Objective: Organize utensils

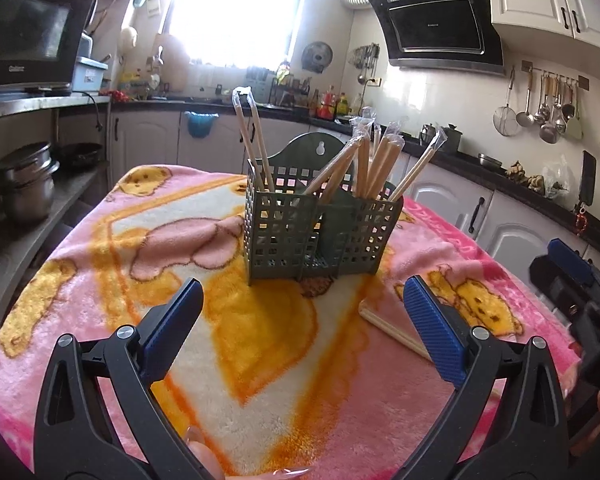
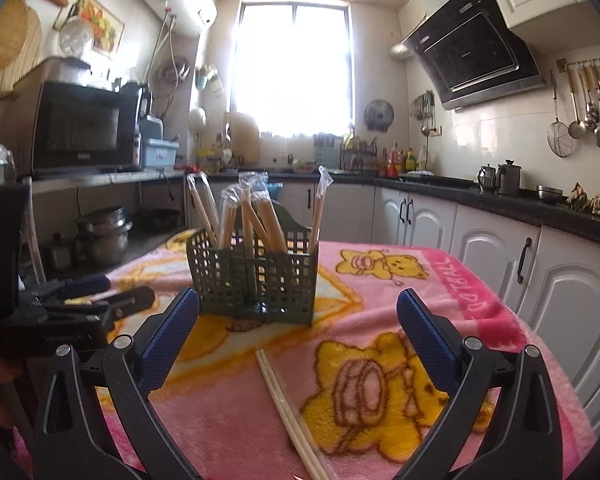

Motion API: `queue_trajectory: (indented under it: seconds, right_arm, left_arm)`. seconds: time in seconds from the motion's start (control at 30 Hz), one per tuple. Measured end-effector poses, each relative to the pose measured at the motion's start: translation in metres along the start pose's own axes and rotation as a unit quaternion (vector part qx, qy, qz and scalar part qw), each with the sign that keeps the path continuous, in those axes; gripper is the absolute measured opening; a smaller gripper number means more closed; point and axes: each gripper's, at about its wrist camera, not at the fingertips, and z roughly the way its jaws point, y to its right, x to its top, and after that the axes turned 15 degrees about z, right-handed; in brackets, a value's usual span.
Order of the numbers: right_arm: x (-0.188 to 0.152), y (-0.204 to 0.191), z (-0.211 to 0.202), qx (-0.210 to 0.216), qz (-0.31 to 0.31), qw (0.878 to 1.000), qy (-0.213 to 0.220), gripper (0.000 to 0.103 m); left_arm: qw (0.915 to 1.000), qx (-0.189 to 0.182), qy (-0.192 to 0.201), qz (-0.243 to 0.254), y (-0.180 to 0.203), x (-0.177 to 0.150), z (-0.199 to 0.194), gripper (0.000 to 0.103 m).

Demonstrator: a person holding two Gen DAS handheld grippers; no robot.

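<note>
The blanket (image 2: 236, 396) in front of the green utensil holder (image 2: 256, 280) is free; only the wrapped chopsticks (image 2: 288, 412) lie there, near the right side.

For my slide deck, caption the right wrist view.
Open right tongs hover over wrapped chopsticks lying on the pink blanket, before the green utensil caddy.

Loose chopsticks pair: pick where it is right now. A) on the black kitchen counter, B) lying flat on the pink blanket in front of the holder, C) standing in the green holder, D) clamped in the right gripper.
B: the loose chopsticks pair lies flat on the pink blanket, short of the green holder, between the fingers of the open right gripper, which does not touch it.
</note>
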Motion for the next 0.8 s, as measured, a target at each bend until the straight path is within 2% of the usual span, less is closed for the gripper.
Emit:
queue_trajectory:
  seconds: [0.13,0.8]
  right_arm:
    - [-0.006,0.002,-0.003,0.000,0.003,1.000,0.017,0.096]
    - [-0.013,0.005,0.000,0.000,0.024,1.000,0.004,0.097]
  left_arm:
    - [1.0000,0.002,0.006,0.005,0.001,-0.003,-0.001,0.092]
    - [0.9999,0.005,0.014,0.006,0.001,-0.003,-0.004,0.092]
